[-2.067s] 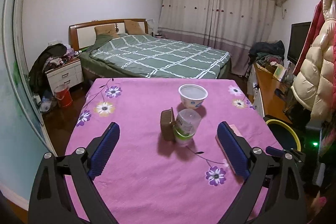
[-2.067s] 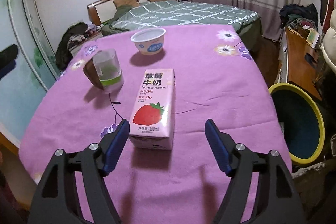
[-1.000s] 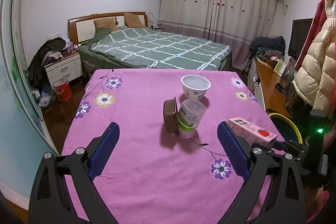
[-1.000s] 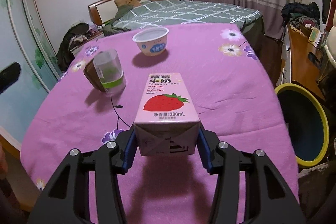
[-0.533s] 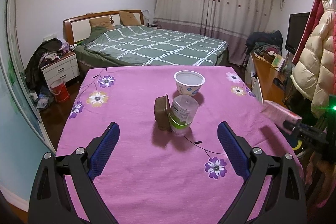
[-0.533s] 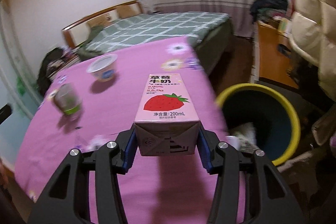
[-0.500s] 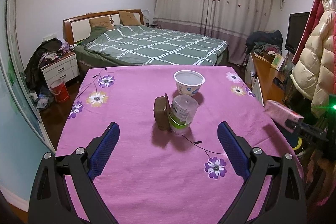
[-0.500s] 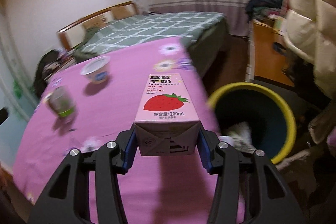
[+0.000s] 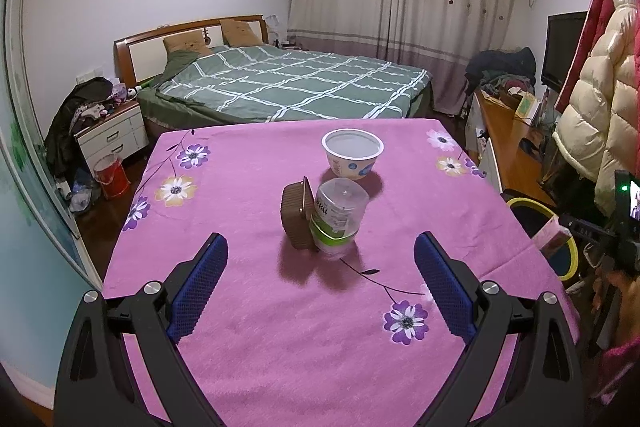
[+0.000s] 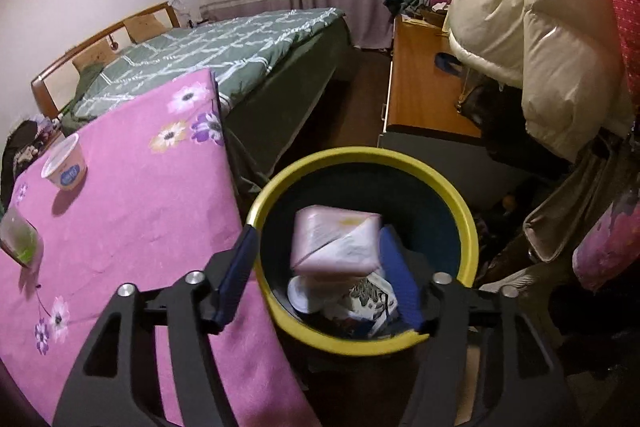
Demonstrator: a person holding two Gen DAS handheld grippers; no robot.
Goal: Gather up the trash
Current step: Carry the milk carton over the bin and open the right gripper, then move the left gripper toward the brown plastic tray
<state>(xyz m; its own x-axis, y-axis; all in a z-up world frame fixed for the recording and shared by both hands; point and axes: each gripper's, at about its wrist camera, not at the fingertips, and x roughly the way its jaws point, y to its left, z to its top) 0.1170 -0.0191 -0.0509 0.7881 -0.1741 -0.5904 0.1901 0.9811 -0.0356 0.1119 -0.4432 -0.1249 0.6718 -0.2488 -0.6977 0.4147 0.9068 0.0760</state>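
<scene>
Over the pink tablecloth [image 9: 256,355], the left gripper [image 9: 320,279] hangs with its fingers spread wide, nothing between them; a plastic bottle [image 9: 338,215], brown box [image 9: 296,213] and yogurt cup [image 9: 352,155] sit ahead. From the right wrist, the right gripper [image 10: 320,275] is spread too, with the milk carton [image 10: 336,241] blurry between its fingers, right above the yellow-rimmed trash bin [image 10: 460,211].

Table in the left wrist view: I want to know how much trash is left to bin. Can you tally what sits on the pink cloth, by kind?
Yogurt cup: 1
Clear plastic bottle: 1
Brown box: 1
Total: 3
</scene>
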